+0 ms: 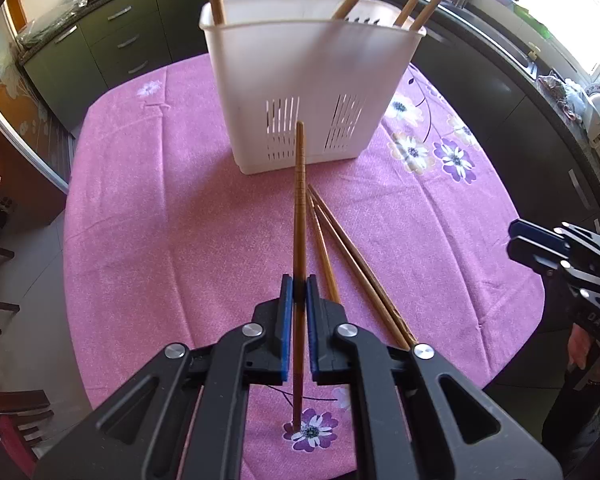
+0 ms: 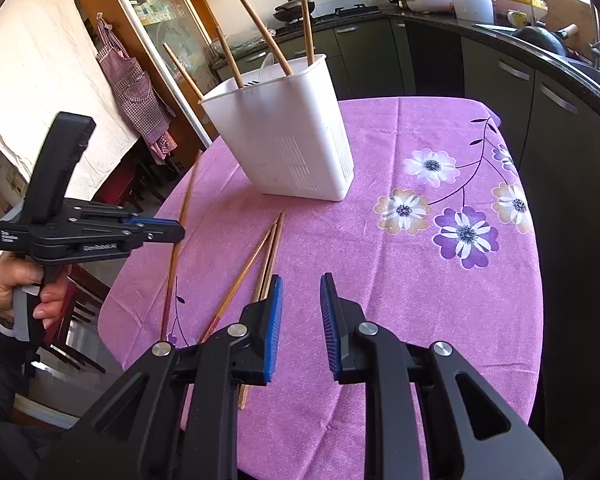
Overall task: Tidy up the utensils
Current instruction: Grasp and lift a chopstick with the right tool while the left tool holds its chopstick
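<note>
Left tongs (image 1: 299,286) clamp one chopstick (image 1: 299,200) above pink bench (image 1: 160,200) w/ white holder (image 1: 300,92) ahead; right tongs (image 2: 300,292) gape narrowly, empty, beside loose chopsticks (image 2: 260,256).

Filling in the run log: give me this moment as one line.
left gripper: shut on chopstick, near end on cloth | right gripper: open, empty | three chopsticks on cloth | holder: several chopsticks in

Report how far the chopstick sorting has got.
Done: four brown wooden chopsticks stand in the white slotted plastic holder. In hand: the left claw is shut on one wooden chopstick. Left: three chopsticks lie on the pink flowered tablecloth. The right claw is open, empty.
</note>
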### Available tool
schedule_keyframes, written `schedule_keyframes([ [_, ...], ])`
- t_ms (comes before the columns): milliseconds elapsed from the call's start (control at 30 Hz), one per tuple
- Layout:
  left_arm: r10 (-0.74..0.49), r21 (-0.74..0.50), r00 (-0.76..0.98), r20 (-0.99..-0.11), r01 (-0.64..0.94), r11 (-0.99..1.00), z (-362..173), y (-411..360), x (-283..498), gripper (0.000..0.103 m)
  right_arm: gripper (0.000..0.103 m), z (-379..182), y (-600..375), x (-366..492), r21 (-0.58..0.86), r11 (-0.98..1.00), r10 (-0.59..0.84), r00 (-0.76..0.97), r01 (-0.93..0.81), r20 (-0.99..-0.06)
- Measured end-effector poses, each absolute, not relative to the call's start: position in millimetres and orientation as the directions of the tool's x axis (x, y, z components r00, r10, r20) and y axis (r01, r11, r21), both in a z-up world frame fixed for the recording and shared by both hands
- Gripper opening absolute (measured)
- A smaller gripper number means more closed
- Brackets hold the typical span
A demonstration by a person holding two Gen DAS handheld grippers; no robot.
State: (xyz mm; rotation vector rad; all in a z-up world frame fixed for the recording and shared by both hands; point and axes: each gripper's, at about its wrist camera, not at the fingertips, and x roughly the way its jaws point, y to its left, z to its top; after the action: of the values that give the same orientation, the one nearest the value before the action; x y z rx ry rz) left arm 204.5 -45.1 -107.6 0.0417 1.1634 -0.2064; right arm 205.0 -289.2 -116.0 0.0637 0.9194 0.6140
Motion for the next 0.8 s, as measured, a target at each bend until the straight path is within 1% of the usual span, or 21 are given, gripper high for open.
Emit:
schedule_keyframes([
  [167,-0.152,-0.068,0.456,-0.877,0.195,0.978,-78.1,-34.4,181.4,0.007,0.020,-119.5,-273.1,207.7,0.291,0.822,0.515,0.421,-0.490,-0.746],
  [200,-0.154,-0.066,0.469,-0.870,0.199,0.978,-74.0,-32.3,176.6,0.007,0.023,-120.1,-269.4,208.4,0.284,0.821,0.510,0.416,-0.495,-0.753],
  [233,-0.155,-0.064,0.481,-0.863,0.201,0.978,-70.3,-30.1,171.4,0.007,0.028,-121.1,-265.8,209.3,0.277,0.821,0.505,0.411,-0.499,-0.759],
  [267,-0.155,-0.061,0.490,-0.858,0.202,0.977,-68.4,-30.5,168.7,0.007,0.028,-122.7,-261.9,211.0,0.271,0.821,0.500,0.403,-0.503,-0.767],
  [467,-0.175,-0.065,0.522,-0.835,0.224,0.973,-62.1,-24.9,151.3,0.007,0.028,-145.5,-234.2,232.7,0.256,0.816,0.454,0.300,-0.519,-0.839],
  [500,-0.177,-0.064,0.526,-0.832,0.226,0.972,-61.9,-24.6,149.3,0.007,0.027,-150.1,-229.3,237.8,0.251,0.818,0.441,0.284,-0.518,-0.851],
  [533,-0.177,-0.061,0.531,-0.829,0.229,0.971,-61.7,-24.2,147.4,0.007,0.023,-154.2,-224.5,242.6,0.246,0.819,0.430,0.270,-0.518,-0.862],
  [567,-0.177,-0.057,0.535,-0.826,0.233,0.971,-62.4,-24.1,145.6,0.007,0.022,-157.7,-219.5,247.2,0.246,0.818,0.423,0.255,-0.519,-0.870],
  [800,-0.179,-0.046,0.553,-0.813,0.246,0.968,-59.7,-22.1,137.4,0.007,0.022,-173.2,-178.2,267.6,0.189,0.811,0.350,0.200,-0.553,-0.915],
])
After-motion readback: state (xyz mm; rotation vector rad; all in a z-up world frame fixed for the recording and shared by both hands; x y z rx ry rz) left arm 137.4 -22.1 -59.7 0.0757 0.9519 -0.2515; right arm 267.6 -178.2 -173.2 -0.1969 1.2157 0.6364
